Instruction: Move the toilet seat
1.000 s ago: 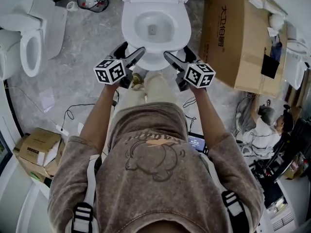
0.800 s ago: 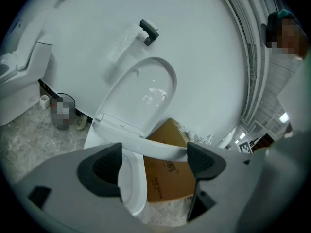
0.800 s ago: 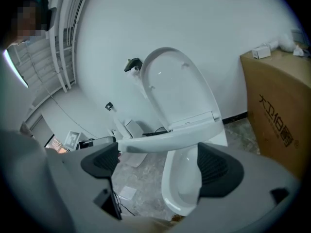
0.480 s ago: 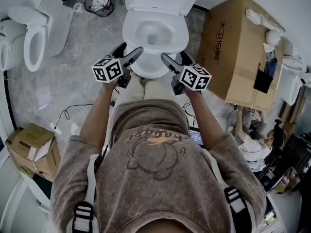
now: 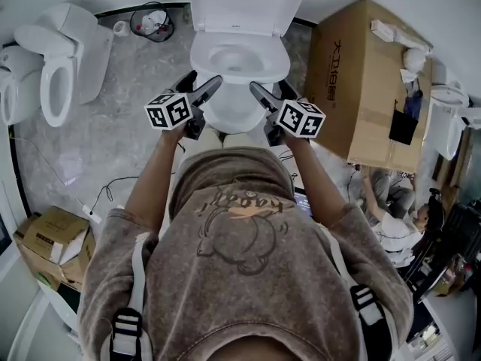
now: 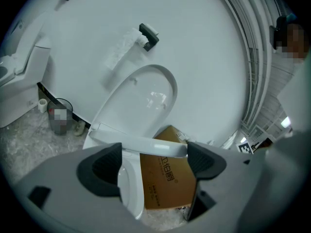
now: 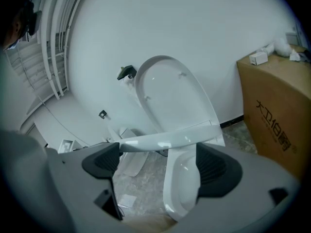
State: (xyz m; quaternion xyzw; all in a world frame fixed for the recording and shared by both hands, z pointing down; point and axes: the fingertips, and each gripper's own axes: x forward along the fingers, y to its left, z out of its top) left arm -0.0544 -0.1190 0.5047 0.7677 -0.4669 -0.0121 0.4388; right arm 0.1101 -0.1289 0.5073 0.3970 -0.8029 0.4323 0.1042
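At the far left edge of the head view a white rounded fixture is cut off and cannot be identified. Beside it stands a second toilet [image 5: 58, 70] with its lid up, well apart from the main one. A small cardboard box [image 5: 46, 241] sits at the lower left, partly cropped, and a small dark bin [image 5: 153, 19] stands by the wall with contents too small to read.

The left claw [image 5: 201, 82] hovers at the front left of the main toilet bowl [image 5: 239, 60]. In the left gripper view its jaws stand wide apart and grip nothing. The toilet seat [image 6: 146, 143] shows there only edge-on, as a white band crossing the gap near the pad tips, between the upright lid [image 5: 248, 2] and the bowl rim. Whether it rests on the pads cannot be told, and one end runs behind the left pad.

The right claw [image 5: 272, 90] mirrors this at the front right, its jaws equally wide with the same band across them.

The wearer's shirt [image 5: 240, 277] hides the floor below the bowl.

Right of the toilet stands a large cardboard carton [image 5: 368, 81] with small items on top. Beyond it a person [image 5: 394, 209] is partly visible on the floor, and another white fixture is cropped at the right edge.

Counted: two claws, two clear toilets, two boxes.
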